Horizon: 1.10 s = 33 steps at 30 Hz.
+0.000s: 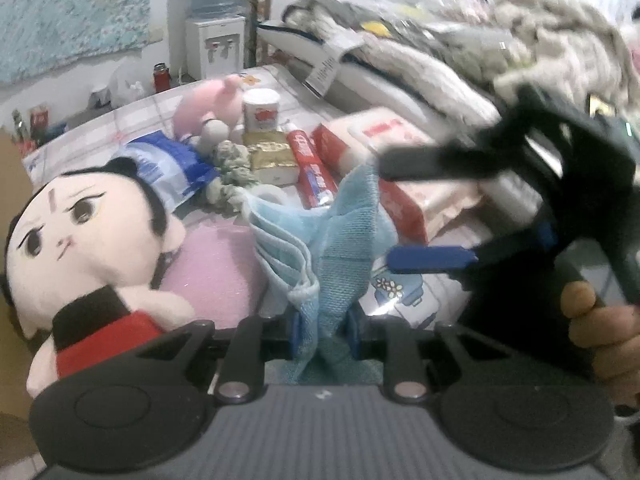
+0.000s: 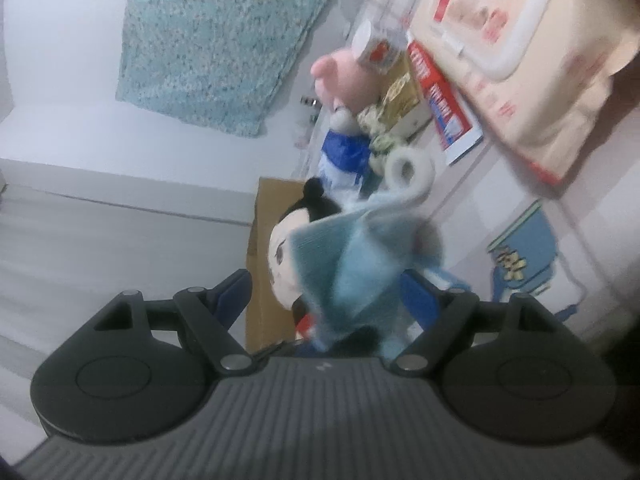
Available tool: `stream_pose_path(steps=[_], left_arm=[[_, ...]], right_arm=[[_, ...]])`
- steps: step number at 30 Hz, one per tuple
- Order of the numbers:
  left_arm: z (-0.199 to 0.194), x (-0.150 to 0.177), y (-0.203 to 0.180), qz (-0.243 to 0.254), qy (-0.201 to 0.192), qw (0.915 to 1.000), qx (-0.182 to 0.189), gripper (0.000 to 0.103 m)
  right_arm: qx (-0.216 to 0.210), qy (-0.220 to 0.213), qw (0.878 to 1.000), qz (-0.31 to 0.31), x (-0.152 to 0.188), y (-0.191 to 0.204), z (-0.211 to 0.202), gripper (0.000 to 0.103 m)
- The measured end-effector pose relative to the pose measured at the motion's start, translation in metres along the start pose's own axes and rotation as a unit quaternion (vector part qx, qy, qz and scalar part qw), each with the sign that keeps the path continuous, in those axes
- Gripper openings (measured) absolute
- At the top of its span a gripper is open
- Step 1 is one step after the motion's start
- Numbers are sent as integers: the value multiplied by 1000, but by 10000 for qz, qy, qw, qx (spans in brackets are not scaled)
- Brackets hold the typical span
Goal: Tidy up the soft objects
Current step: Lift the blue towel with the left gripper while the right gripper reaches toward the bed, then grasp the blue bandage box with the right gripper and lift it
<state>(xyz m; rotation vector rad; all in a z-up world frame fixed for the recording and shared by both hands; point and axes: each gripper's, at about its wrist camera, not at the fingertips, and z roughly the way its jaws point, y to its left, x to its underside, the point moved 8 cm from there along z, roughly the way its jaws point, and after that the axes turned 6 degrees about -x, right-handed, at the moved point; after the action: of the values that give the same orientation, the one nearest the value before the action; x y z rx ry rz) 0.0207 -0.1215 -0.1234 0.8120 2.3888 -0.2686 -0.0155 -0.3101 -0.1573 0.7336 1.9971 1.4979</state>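
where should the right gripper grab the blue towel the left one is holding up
The upper free corner of the blue towel, from the right side. The left gripper pins its lower end, and the right gripper is open beside that upper edge.

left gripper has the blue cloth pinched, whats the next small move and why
Probably bring the right gripper in to close on the free upper corner of the blue cloth. The left gripper is pinching only its lower end, and the right one's fingers stand open beside it, so the cloth hangs bunched rather than spread for folding.
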Motion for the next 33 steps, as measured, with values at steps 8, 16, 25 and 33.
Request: stream_pose_path(steps=[8, 16, 25, 33], left_arm=[[-24, -2, 36, -718, -229, 9971, 137, 22], [-33, -16, 61, -1026, -478, 9935, -110, 22], [-29, -17, 75, -1257, -549, 9905, -66, 22], [-29, -13, 78, -1307, -559, 9898, -9, 22]], right_arm=[[755, 44, 9970, -184, 16, -24, -4, 62], [1958, 925, 9673, -1321, 56, -21, 37, 61], [1597, 1195, 9798, 130, 97, -50, 54, 60], [1198, 1101, 9851, 564, 102, -59, 70, 34]])
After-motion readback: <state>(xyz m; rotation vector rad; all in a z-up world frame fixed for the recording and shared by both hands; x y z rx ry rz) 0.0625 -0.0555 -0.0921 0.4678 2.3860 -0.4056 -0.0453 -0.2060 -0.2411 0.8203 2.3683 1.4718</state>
